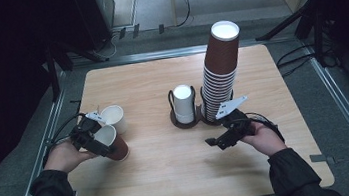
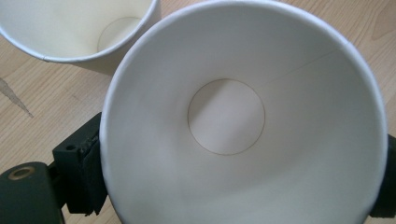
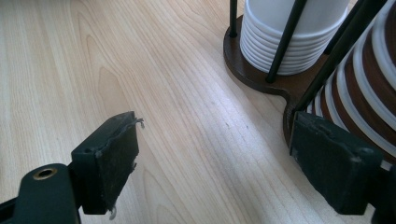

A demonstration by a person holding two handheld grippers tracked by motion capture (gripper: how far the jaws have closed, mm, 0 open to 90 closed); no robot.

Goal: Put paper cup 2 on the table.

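Wooden table (image 1: 172, 174): white cup (image 1: 114, 118), brown cup (image 1: 111, 143) on side, cup holder (image 1: 186, 121)

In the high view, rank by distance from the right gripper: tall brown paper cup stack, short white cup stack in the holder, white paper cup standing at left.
From the right gripper:
1. Tall brown paper cup stack, just behind it.
2. Short white cup stack, behind and to its left.
3. White paper cup, far left, beside the left gripper.

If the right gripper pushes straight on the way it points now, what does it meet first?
Probably bare table. The right gripper stands open, with nothing between its jaws. The white cup stack in its dark holder lies beyond and off to one side, though depth is hard to judge.
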